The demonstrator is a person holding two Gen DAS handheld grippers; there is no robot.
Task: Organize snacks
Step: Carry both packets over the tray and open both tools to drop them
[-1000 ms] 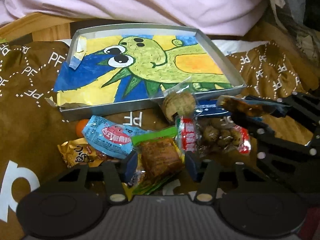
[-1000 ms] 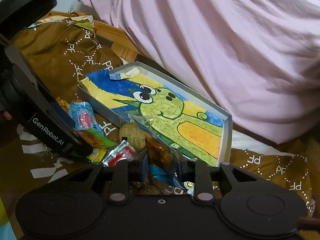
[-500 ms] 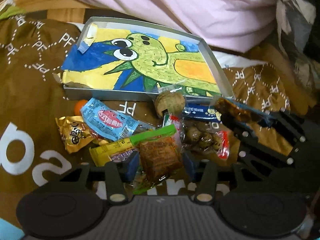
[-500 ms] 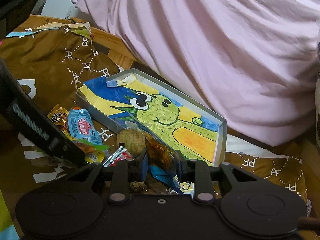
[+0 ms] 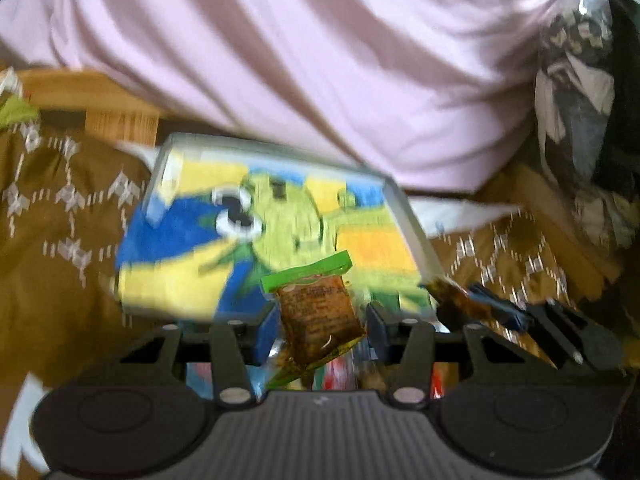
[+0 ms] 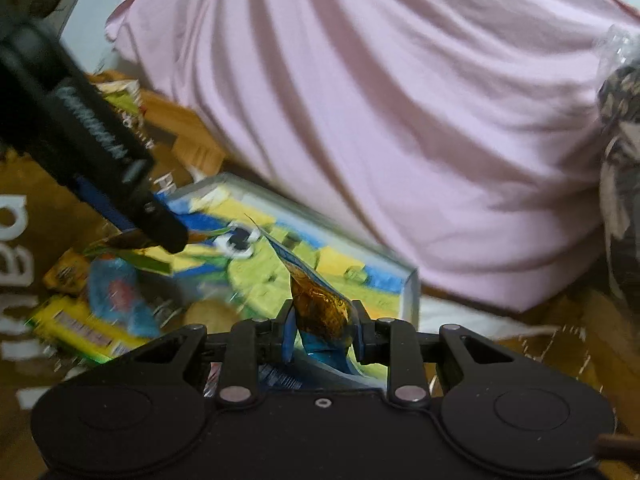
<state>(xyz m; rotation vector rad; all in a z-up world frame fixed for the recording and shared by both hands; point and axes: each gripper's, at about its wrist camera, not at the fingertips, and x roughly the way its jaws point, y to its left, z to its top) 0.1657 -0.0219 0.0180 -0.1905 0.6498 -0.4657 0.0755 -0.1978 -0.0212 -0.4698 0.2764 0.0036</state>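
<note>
In the left wrist view, the brown patterned cloth (image 5: 60, 248) fills the nine o'clock side. At centre lies the shallow box (image 5: 408, 216), its floor painted with a green cartoon creature. The left gripper (image 5: 320, 326) holds a green-topped brown snack packet (image 5: 316, 312) between part-closed jaws, lifted at six o'clock of the box. At three o'clock, the right gripper (image 5: 492, 312) pinches an amber snack packet (image 5: 452, 300).

In the right wrist view, loose snacks (image 6: 100, 300) lie blurred at nine o'clock on the cloth. The right gripper's narrow jaws clamp the amber packet before the box's near edge.
</note>
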